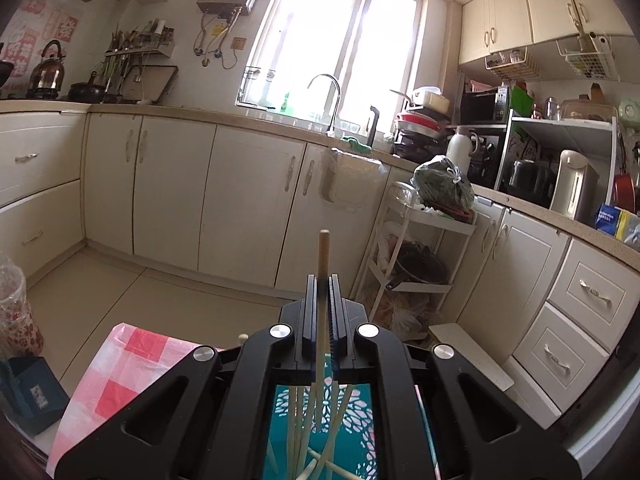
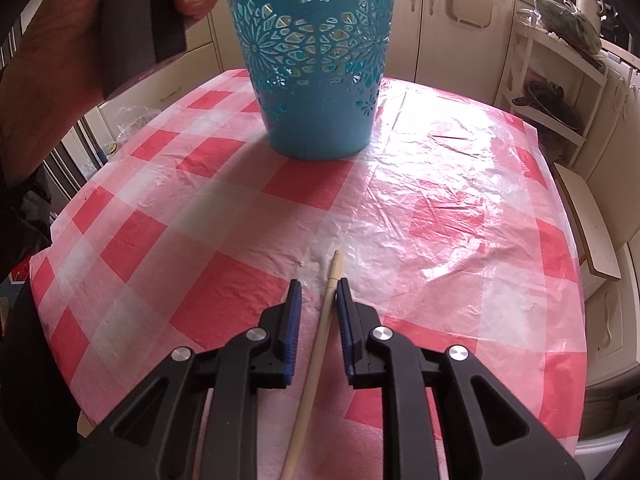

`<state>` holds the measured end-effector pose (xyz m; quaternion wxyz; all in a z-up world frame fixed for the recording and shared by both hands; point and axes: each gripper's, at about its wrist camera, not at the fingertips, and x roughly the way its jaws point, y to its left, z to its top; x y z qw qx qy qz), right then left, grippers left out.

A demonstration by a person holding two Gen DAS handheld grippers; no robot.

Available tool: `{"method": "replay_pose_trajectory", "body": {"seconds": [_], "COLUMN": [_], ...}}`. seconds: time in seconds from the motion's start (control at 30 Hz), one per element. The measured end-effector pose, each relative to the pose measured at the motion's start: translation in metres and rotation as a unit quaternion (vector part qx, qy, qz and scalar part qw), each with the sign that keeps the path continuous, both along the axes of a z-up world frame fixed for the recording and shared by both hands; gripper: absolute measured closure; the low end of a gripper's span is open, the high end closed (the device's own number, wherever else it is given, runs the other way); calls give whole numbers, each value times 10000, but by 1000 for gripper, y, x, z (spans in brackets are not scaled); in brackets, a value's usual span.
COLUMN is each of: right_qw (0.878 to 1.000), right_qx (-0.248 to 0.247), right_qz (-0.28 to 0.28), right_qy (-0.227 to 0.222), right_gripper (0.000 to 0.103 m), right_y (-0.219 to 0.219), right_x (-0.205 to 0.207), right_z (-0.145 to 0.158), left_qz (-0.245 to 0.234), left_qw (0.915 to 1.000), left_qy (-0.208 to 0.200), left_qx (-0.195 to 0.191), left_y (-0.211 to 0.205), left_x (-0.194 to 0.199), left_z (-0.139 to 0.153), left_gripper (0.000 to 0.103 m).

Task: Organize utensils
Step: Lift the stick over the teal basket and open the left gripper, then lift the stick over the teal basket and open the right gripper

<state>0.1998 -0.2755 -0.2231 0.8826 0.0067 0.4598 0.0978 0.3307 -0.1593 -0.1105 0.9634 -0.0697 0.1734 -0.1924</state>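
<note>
Chopsticks [image 1: 304, 436] mostly sit in teal basket [image 2: 310, 60]. Your left gripper [image 1: 322, 280] is clamped on one [image 1: 323, 256] over it; right gripper [image 2: 318, 294] is apart around last chopstick [image 2: 320, 344], lower-centre bench [image 2: 440, 208].

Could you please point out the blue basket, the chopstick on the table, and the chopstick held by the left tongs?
Blue basket [image 2: 316, 92], right wrist view, front wall.
Table chopstick [image 2: 320, 344], right wrist view, mid-shaft.
Held chopstick [image 1: 323, 252], left wrist view, upper end.
</note>
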Motion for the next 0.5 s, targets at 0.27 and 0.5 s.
{"method": "replay_pose_trajectory", "body": {"seconds": [0.27,0.5], "right_qw": [9998,9997], "right_qx": [179,196], "right_qz": [16,85], "right_qy": [84,155], "right_gripper": [84,85], "right_y": [-7,-8], "right_x": [0,-4], "right_z": [0,2], "left_qz": [107,1042], "left_qw": [9987,9930], "left_qy": [228,267], "left_qx": [448,489], "left_y": [22,100], "left_x": [-31,-88], "left_z": [-3,-23], "left_gripper": [43,12]}}
